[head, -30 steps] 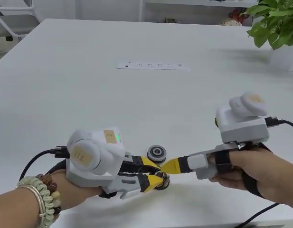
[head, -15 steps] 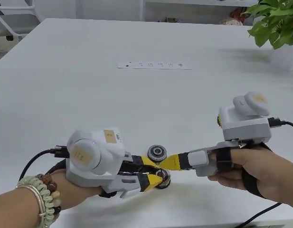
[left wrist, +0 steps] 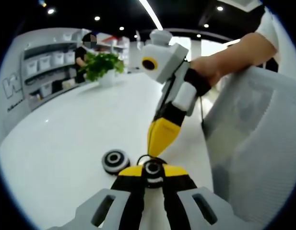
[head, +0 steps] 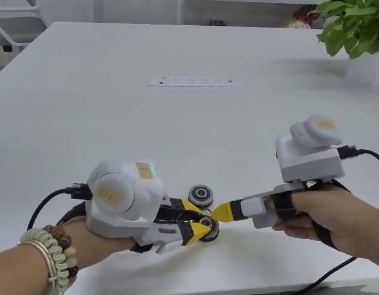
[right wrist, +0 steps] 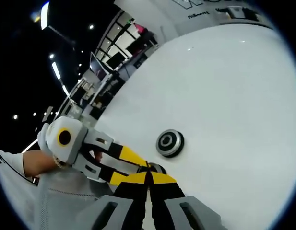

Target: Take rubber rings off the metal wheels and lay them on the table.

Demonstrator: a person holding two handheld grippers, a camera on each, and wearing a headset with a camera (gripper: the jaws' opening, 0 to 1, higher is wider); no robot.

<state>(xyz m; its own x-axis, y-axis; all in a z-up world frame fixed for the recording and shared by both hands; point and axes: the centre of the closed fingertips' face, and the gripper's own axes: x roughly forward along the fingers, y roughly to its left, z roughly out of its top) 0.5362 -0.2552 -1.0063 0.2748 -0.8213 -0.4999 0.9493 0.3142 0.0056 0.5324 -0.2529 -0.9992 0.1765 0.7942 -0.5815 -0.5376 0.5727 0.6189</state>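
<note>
Two metal wheels (head: 201, 195) (head: 209, 229), two grippers (head: 200, 222) (head: 218, 213), one power strip (head: 195, 82), one potted plant (head: 352, 24).

The white table (head: 85, 92) carries one metal wheel (head: 201, 195) lying flat, a power strip (head: 195, 82) and a potted plant (head: 352, 27)

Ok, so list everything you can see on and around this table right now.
loose wheel: one, silver and black, lying on the table near the grippers
held wheel: one, silver and black, clamped in the left gripper's jaws
power strip: one, white, far middle of the table
plant: one, green, far right corner
table: one, white
bead bracelets: pale green and brown, left wrist
left gripper: white, yellow-black jaws
right gripper: same colours, jaws together, tips at the held wheel
</note>
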